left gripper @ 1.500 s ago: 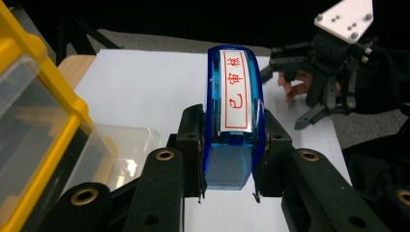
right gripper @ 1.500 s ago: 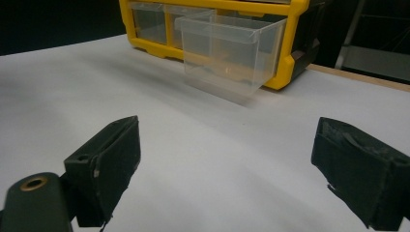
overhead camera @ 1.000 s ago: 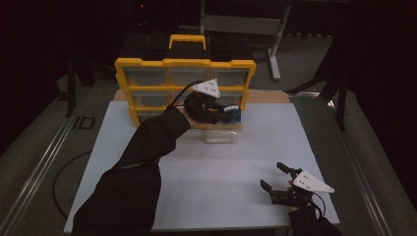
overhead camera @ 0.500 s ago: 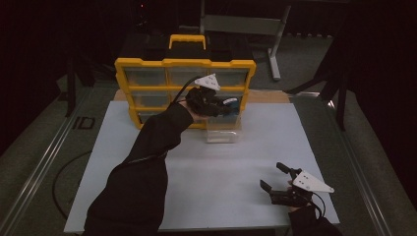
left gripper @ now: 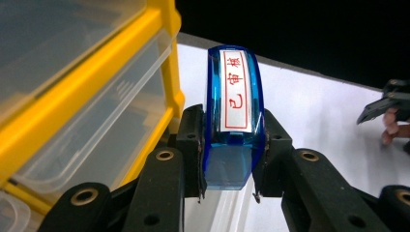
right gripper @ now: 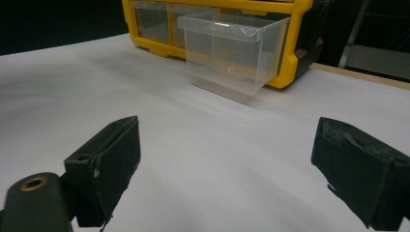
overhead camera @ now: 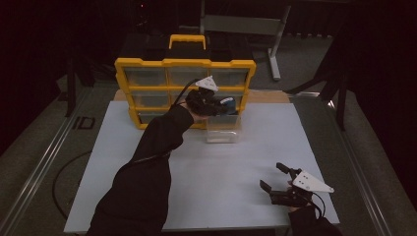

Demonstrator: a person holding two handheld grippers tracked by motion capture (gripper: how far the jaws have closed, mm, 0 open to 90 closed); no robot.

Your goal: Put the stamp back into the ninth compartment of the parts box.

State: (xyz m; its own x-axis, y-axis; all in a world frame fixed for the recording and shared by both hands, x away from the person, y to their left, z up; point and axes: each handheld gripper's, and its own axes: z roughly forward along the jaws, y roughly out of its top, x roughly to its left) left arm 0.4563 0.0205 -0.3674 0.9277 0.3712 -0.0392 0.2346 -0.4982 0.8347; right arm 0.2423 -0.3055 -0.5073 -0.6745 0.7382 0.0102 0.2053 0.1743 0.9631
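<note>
From the high view, the left tongs (overhead camera: 231, 105) are held out over the far part of the white table (overhead camera: 147, 162), right in front of the yellow drawer cabinet (overhead camera: 184, 63) and just above a clear plastic drawer (overhead camera: 223, 132) that stands on the table surface in front of the cabinet. A blue object shows between the tong tips. The person's dark sleeve (overhead camera: 147, 167) stretches from the bottom edge up to that hand. The right tongs (overhead camera: 272, 177) rest low at the near right of the table, well apart from the drawer, with their two tips spread.

In the left gripper view, the left tongs (left gripper: 231, 154) are clamped on a blue stamp (left gripper: 234, 116), a translucent blue piece with a white label bearing red characters on its upper face. The pads press its two sides, and the stamp sticks out past them. The yellow cabinet frame and its clear drawers lie close at the left; the white table lies beyond.

In the right gripper view, the right tongs (right gripper: 232, 174) stand wide apart with only bare table between them. The clear drawer sits ahead, in front of the cabinet.
</note>
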